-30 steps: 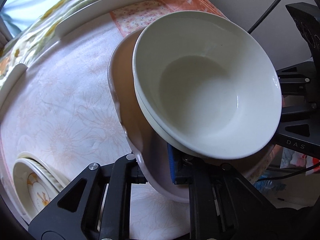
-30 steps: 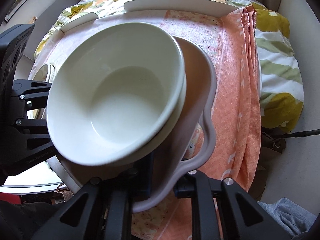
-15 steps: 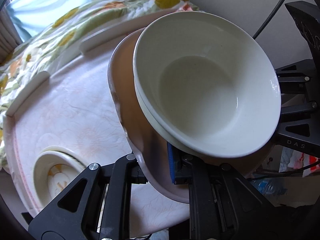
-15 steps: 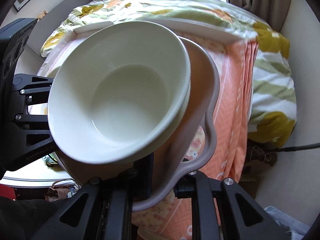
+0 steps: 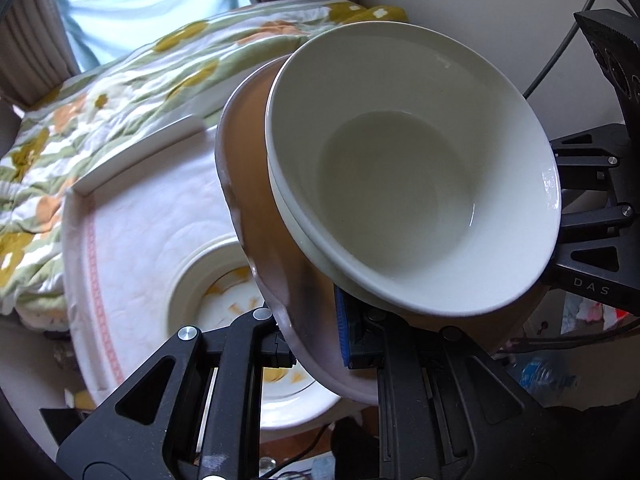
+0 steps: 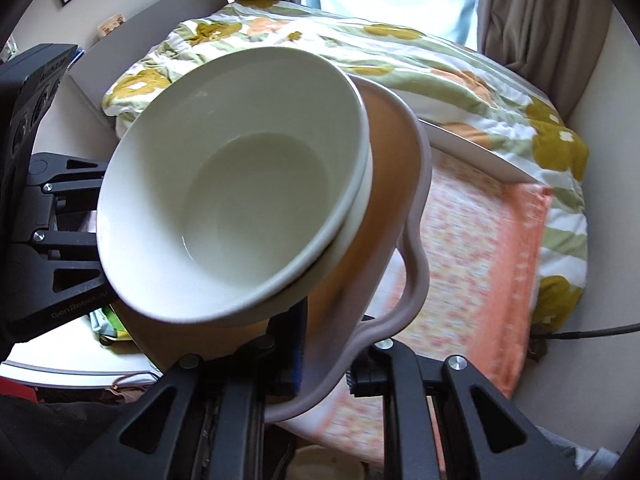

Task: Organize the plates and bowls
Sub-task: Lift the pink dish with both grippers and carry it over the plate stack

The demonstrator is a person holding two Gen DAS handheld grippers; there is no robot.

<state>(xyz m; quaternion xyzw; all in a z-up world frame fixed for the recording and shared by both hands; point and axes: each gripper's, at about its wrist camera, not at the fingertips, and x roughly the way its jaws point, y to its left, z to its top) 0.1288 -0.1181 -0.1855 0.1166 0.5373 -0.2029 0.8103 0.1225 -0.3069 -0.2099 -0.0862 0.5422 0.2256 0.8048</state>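
Bowls (image 5: 400, 184) sit nested, one white bowl inside another, on a pinkish wavy-rimmed plate (image 5: 256, 184), and we carry the whole stack between our two tongs. Compared with a second ago, the stack has risen well above the round table (image 5: 132, 208): in the left wrist view the table looks smaller and lower, its edge and the floor clutter beneath now show, and the flowered bedspread (image 5: 80, 120) and the curtained window have come into sight beyond it. The flower-patterned plates (image 5: 224, 292), formerly at the left edge of that view, now lie directly under the left gripper (image 5: 316, 344).

Going left to right, the left gripper clamps the plate's near rim, blue pad on its upper face. The top bowl is empty, its inside clean and glossy; the plate holds only the two bowls. In the right wrist view the right gripper (image 6: 324, 364) is likewise clamped on the plate's opposite rim (image 6: 416, 216). Below it lies the orange patterned cloth (image 6: 492, 248), draped over the table's right side, with the bedspread beyond.
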